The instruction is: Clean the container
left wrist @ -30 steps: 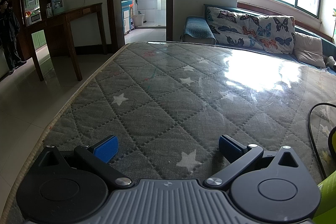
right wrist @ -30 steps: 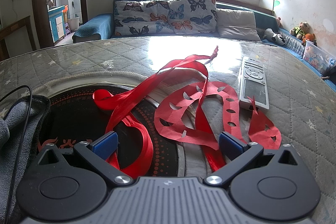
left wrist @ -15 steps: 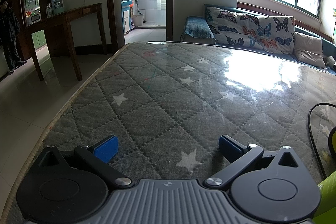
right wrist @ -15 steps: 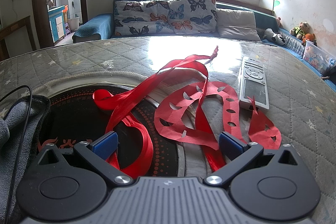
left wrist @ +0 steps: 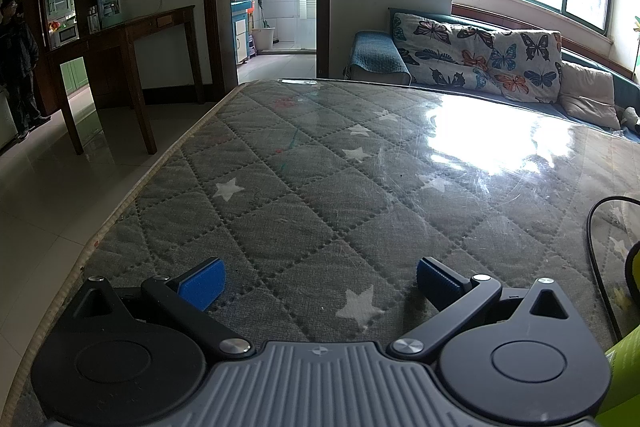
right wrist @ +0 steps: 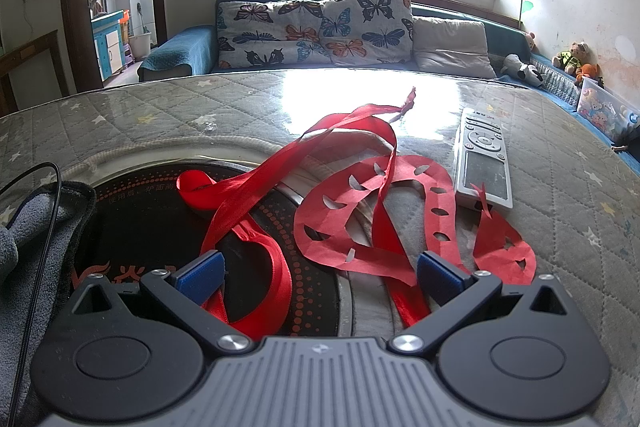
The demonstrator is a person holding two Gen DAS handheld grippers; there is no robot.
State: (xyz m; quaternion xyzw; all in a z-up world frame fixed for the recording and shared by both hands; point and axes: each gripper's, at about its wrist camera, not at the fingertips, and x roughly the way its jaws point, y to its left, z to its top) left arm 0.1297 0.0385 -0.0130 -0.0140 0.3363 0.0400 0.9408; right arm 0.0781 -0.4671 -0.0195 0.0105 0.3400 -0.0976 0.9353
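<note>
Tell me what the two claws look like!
Both match: the left claw and right claw each have black arms with silver rivets, bright blue pads at the tips, two round black discs and a ribbed grey body.

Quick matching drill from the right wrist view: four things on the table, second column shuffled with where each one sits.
Things:
1. red ribbon
2. remote control
3. grey towel
4. red paper cutout

Places:
a. far left, under a black cable
b. partly draped over the black round cooktop
c. right of the ribbon, its tip touching the remote
d. flat on the quilted cover, far right

Pairs: 1-b, 2-d, 3-a, 4-c
</note>
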